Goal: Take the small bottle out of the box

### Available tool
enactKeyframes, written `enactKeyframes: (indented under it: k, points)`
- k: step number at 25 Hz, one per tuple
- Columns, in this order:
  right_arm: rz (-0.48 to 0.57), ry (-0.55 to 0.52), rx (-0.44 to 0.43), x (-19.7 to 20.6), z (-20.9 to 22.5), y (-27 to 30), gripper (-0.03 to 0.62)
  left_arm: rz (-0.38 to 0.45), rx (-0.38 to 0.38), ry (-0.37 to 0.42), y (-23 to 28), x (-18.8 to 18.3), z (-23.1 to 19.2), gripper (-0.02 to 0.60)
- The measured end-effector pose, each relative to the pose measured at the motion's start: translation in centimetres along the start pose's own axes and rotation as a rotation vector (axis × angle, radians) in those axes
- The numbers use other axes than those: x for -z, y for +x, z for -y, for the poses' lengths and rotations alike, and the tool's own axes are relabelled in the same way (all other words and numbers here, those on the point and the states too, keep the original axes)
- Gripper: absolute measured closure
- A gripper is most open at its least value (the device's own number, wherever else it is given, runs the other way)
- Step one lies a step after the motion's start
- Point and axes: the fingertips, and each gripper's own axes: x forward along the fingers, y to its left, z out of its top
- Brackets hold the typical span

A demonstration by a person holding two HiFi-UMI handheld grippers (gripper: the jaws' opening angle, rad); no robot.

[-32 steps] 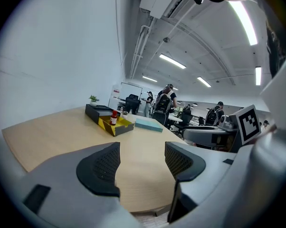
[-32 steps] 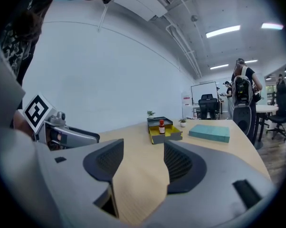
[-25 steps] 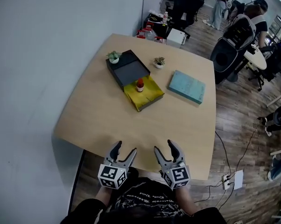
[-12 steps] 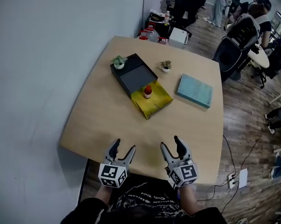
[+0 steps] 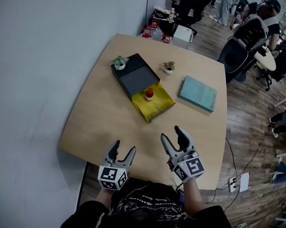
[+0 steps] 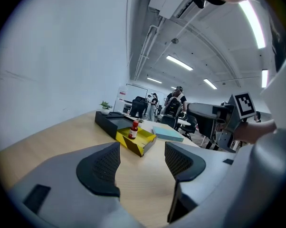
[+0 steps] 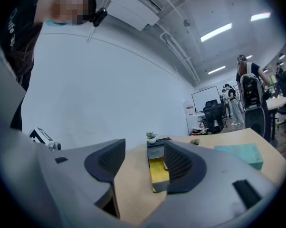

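Note:
A small red bottle stands upright in the yellow tray that sticks out of a black box in the middle of the table. My left gripper hovers open at the table's near edge, with nothing between its jaws. Further right, my right gripper is a little further over the table, open, its jaws closing slightly on nothing. In the right gripper view the tray shows between the jaws, and the bottle is hidden behind the right jaw.
A small potted plant sits on the box's far corner, another on the table beside it. A teal book lies right of the tray. A white wall runs along the left. Office chairs and people are at the back right.
My right gripper has moved forward over the table's near edge. The left gripper has stayed near the edge. The bottle and box have not moved.

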Motion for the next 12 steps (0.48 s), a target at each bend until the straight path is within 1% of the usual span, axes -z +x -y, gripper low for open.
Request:
enactKeyframes:
  k: [5, 8, 12]
  points:
    - [0.002, -0.075, -0.006, -2.2, 0.9, 2.7, 0.342, -0.007, -0.019, -0.006, 0.4, 0.1, -0.4, 0.281]
    - [-0.053, -0.122, -0.005, -2.7, 1.5, 4.6, 0.342, -0.009, -0.027, -0.006, 0.5, 0.3, -0.6, 0.281]
    - [-0.062, -0.163, -0.024, -3.3, 2.1, 7.7, 0.342, -0.007, -0.049, -0.010, 0.6, 0.4, -1.6, 0.281]
